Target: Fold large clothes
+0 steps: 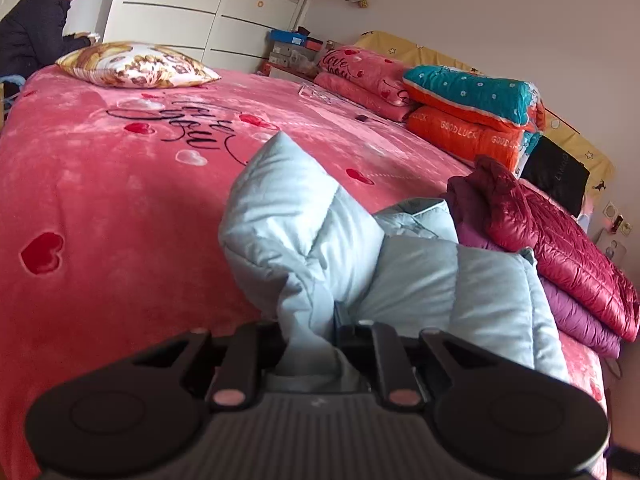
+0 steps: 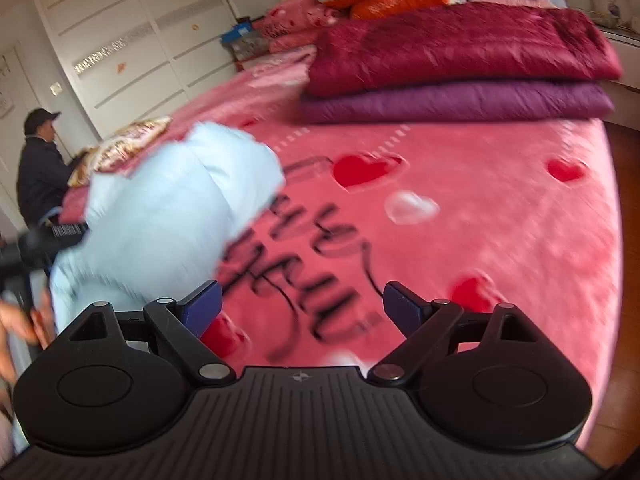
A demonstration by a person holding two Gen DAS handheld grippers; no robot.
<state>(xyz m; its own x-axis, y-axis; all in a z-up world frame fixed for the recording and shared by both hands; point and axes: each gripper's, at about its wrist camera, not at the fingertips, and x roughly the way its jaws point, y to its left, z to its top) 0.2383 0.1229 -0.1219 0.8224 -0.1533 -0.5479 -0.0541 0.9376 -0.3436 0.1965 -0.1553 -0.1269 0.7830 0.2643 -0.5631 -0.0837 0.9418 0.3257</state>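
Note:
A light blue puffer jacket (image 1: 320, 240) lies bunched on the pink bed cover (image 1: 100, 184). My left gripper (image 1: 310, 340) is shut on a fold of the jacket's edge, and the fabric rises between its jaws. In the right wrist view the same jacket (image 2: 172, 212) sits at the left as a rounded bundle, blurred. My right gripper (image 2: 302, 304) is open and empty, just above the pink cover (image 2: 460, 240), to the right of the jacket and apart from it.
A folded dark red jacket (image 2: 460, 48) lies on a folded purple one (image 2: 460, 104) at the bed's far side. Stacked quilts (image 1: 472, 112) and a patterned pillow (image 1: 136, 65) lie farther back. A person in dark clothes (image 1: 36, 24) sits by the white wardrobe (image 1: 208, 12).

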